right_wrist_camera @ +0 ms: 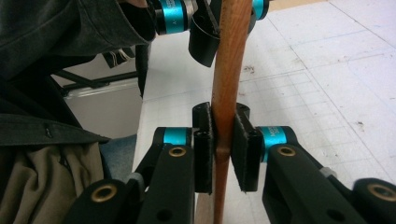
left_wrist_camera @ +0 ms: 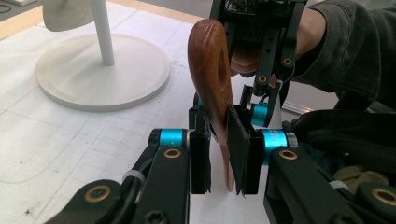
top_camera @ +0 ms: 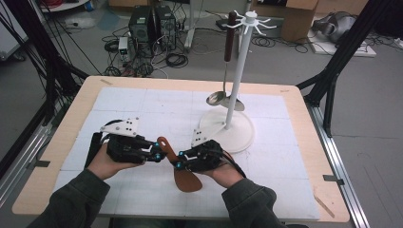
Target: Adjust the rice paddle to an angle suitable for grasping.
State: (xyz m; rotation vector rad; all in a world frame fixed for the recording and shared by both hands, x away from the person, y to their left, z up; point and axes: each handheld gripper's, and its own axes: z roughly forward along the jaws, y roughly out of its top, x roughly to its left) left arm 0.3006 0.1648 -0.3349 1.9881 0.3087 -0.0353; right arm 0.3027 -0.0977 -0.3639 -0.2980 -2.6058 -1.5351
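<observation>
The brown spatula [top_camera: 183,168] is held up just over the white mat [top_camera: 142,109], near the person's edge of the table [top_camera: 309,156]. 2 grippers hold it. The left gripper [top_camera: 161,154] is clamped on the handle end, the part with the hole. The right gripper [top_camera: 177,160] pinches the handle a bit lower, toward the wide blade, and its jaws squeeze both sides. Farther back is a white stand [top_camera: 228,128] with a ladle [top_camera: 223,95] hanging from it.
</observation>
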